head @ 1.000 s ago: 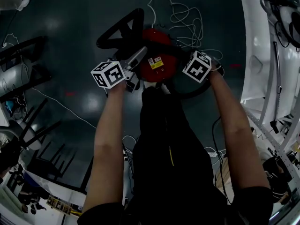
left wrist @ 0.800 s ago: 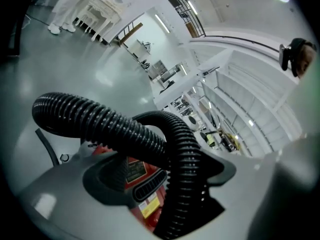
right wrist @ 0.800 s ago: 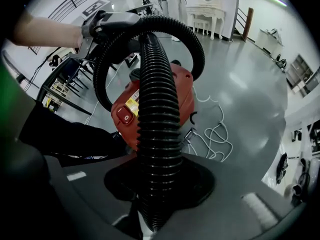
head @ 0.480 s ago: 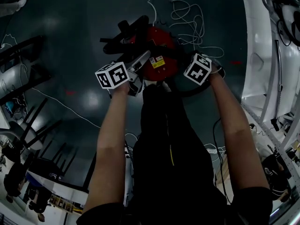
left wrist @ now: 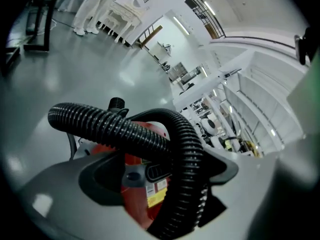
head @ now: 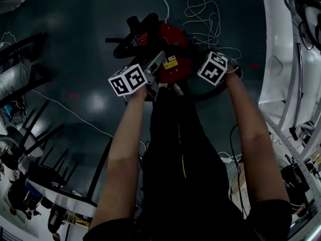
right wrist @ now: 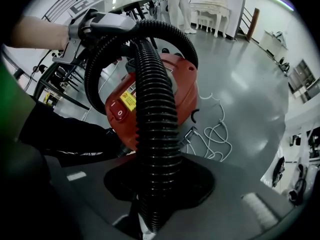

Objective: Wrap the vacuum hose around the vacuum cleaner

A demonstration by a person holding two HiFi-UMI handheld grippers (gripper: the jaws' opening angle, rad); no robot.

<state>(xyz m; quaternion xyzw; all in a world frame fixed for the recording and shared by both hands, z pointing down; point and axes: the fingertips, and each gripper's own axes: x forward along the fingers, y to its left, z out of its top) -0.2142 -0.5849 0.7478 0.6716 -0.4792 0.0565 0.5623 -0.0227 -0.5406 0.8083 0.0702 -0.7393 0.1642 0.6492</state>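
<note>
Hose [right wrist: 155, 109] clamped in right gripper [right wrist: 157, 184], near side of red vacuum cleaner [right wrist: 187, 89]; left gripper [left wrist: 162, 176] wide, jaws just been opening, hose lying loose between them.

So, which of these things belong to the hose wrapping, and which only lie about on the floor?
Belong to the job:
- vacuum hose
- red vacuum cleaner
- right gripper, shut on the hose
- left gripper, jaws just opening, hose between them

Lying about:
- loose white cable
- black frames at the left
- white furniture behind
</note>
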